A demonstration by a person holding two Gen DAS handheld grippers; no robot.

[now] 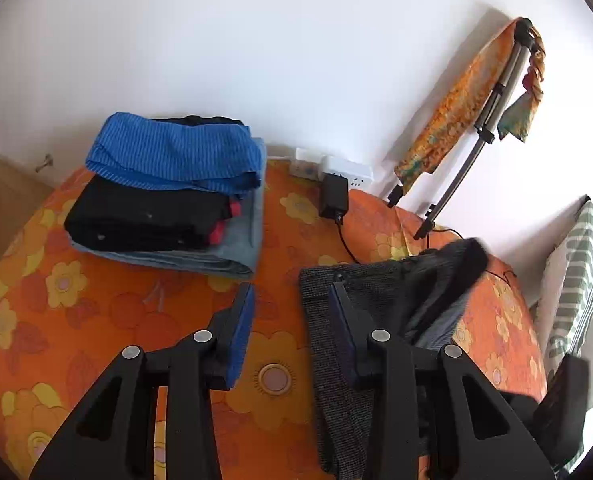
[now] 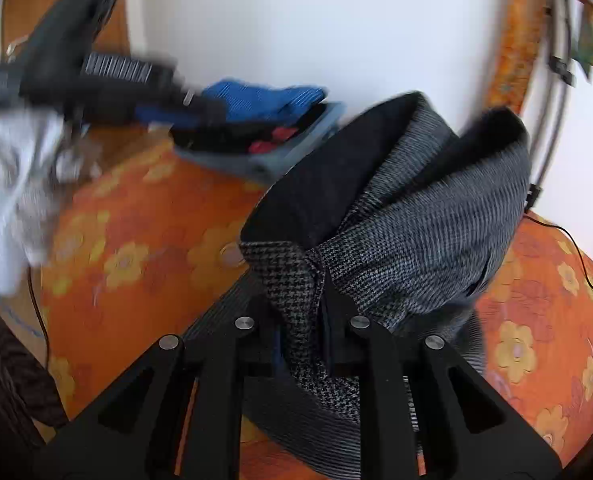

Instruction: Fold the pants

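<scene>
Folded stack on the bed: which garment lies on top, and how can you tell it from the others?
The blue ribbed garment; it rests above the black garment and the pale denim at the bottom.

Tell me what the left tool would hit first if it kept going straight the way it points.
Probably the flowered orange bedcover. The left tool stands open with nothing between its fingers and points down at bare cover between the stack of folded clothes and the grey pants. Depth is hard to judge through the fisheye.
</scene>
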